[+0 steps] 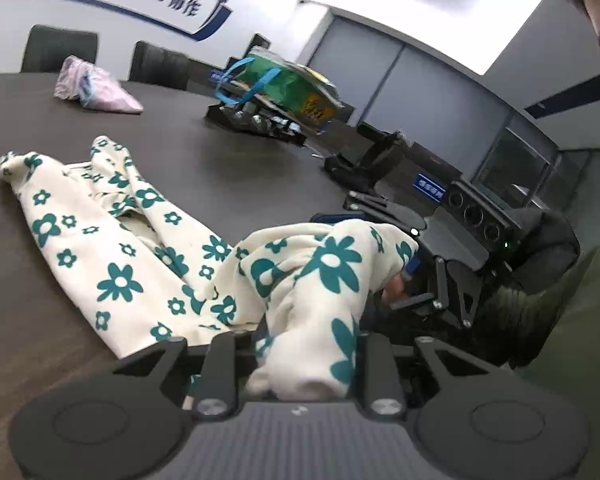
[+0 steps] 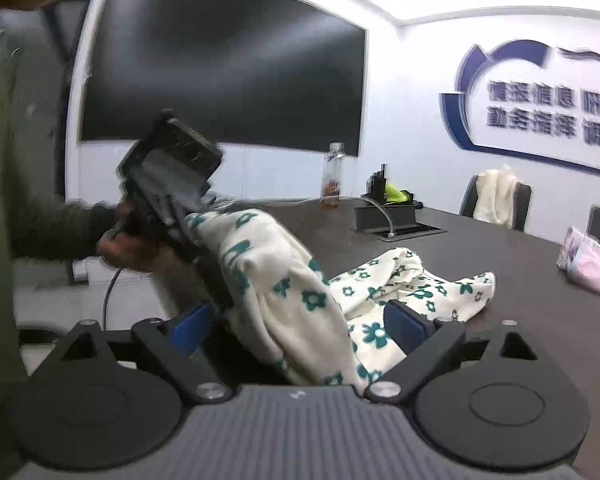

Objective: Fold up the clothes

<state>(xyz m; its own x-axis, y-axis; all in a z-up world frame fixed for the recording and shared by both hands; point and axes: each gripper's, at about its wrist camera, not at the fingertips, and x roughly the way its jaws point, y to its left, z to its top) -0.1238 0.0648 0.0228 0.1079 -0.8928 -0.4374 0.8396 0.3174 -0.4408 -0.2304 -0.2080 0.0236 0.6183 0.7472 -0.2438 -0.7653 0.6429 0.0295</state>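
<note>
Gripping a floral garment point(image 1: 308, 280) over the dark surface point(image 1: 220, 152)
Left hand-held gripper point(image 1: 304, 356) is pinching a bunched fold (cream, teal flowers); right hand-held gripper point(image 2: 300, 326) is standing wide around it

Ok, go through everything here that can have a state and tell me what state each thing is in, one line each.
floral garment: unfolded, crumpled, one end lifted off the dark table.
left gripper: shut on the floral garment.
right gripper: open, cloth between the pads, not pressed.
green bag: standing on the table.
pink bundle: lying on the table.
bottle: upright, capped.
wall screen: dark.
</note>
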